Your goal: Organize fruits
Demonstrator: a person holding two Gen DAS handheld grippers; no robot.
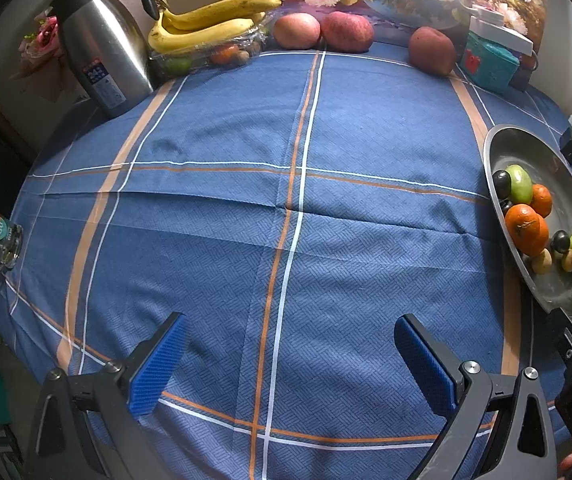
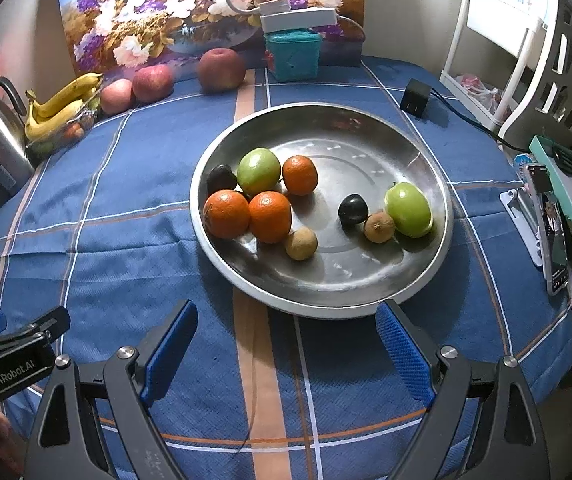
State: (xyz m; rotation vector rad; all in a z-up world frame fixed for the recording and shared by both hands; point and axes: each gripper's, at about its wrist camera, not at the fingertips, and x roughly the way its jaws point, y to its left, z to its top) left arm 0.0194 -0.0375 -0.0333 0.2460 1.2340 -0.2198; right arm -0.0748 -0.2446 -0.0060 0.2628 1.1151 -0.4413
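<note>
Left tongs (image 1: 290,356): you are holding them spread wide over bare blue checked cloth (image 1: 246,208), nothing between the pads.
Right tongs (image 2: 286,344): you are keeping them spread too, gripping nothing, their tips sitting just short of the metal dish's near rim.
Metal dish (image 2: 366,280): lying on the worktop straight ahead of your right tongs and far to the right of your left ones.
Fruit in dish: three oranges (image 2: 270,216), two green fruits (image 2: 408,210), two dark plums (image 2: 353,210), two small brown fruits (image 2: 301,243).
Back edge: bananas (image 2: 62,104) and three apples (image 2: 222,69) are waiting well beyond both tongs.
</note>
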